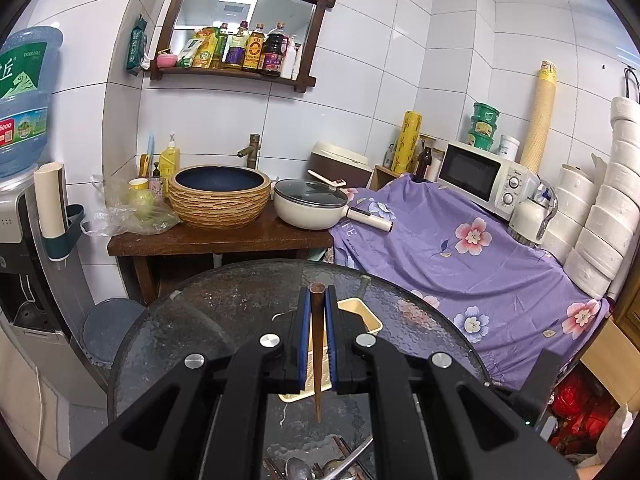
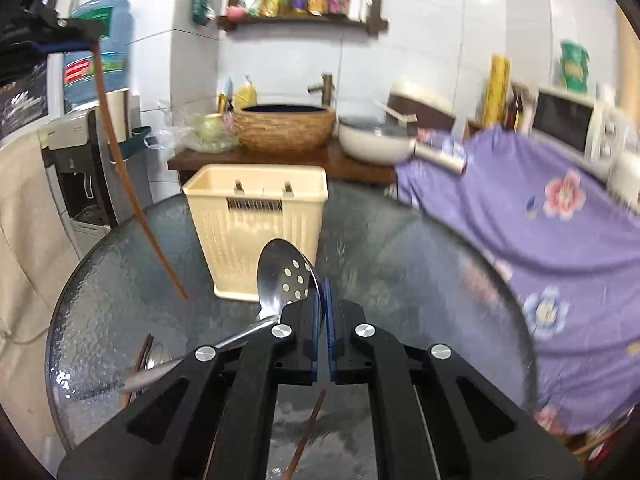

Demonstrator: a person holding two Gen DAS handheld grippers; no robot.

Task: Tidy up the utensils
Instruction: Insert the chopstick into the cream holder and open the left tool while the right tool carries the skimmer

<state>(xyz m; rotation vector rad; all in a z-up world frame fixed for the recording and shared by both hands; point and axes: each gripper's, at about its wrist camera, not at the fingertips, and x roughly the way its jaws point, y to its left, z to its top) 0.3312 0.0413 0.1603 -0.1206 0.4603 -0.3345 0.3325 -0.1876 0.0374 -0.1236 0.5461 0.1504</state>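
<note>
My left gripper (image 1: 318, 300) is shut on a brown wooden chopstick (image 1: 317, 344) and holds it above the cream utensil holder (image 1: 366, 316). In the right wrist view that gripper (image 2: 86, 38) hangs high at upper left, its chopstick (image 2: 132, 192) slanting down toward the table. My right gripper (image 2: 323, 292) is shut on the edge of a slotted metal spoon (image 2: 286, 280), raised in front of the cream utensil holder (image 2: 256, 232). More chopsticks and a spoon (image 2: 150, 354) lie on the glass table near the front.
The round glass table (image 2: 400, 264) carries the holder. Behind it stand a wooden stand with a basin (image 1: 219, 196) and a white pan (image 1: 310, 208). A purple flowered cloth (image 1: 460, 264) covers the right side, with a microwave (image 1: 480, 178). A water dispenser (image 2: 88, 148) stands left.
</note>
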